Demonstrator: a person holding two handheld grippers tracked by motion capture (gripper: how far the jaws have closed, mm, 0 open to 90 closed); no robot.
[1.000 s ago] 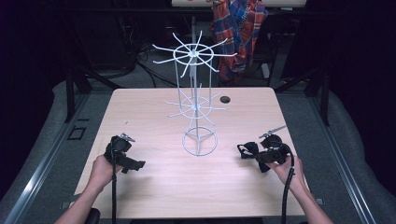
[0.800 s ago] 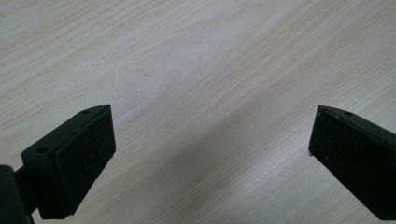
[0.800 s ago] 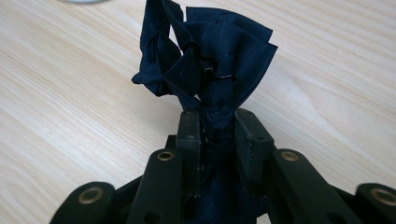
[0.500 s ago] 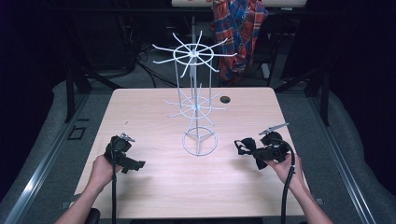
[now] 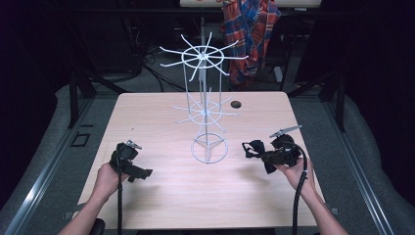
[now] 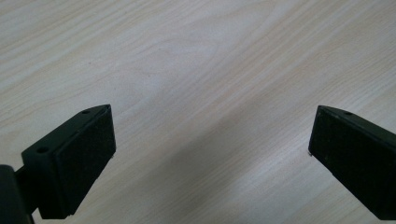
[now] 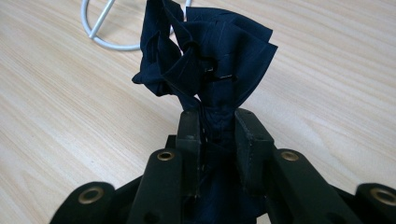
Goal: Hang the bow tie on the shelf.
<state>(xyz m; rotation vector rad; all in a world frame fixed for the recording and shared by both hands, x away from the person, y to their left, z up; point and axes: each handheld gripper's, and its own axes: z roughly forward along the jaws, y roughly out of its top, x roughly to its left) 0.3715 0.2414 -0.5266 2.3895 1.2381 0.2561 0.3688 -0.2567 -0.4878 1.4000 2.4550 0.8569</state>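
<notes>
Closest to the person, the right gripper (image 7: pixel 212 123) has its jaws clamped on a dark navy bow tie (image 7: pixel 208 60), held just right of the white wire rack (image 5: pixel 205 105) and aimed at its ring base. Probably so the bow can go onto one of the rack's prongs. The left gripper (image 5: pixel 134 169) sits low on the table (image 5: pixel 161 200), left of the rack, jaws spread wide with nothing between them, likely parked in reserve.

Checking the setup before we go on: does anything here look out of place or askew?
Nothing stands out. The white wire rack stands upright on the table, the right gripper pinches a dark bow tie, and the left gripper is open.
</notes>
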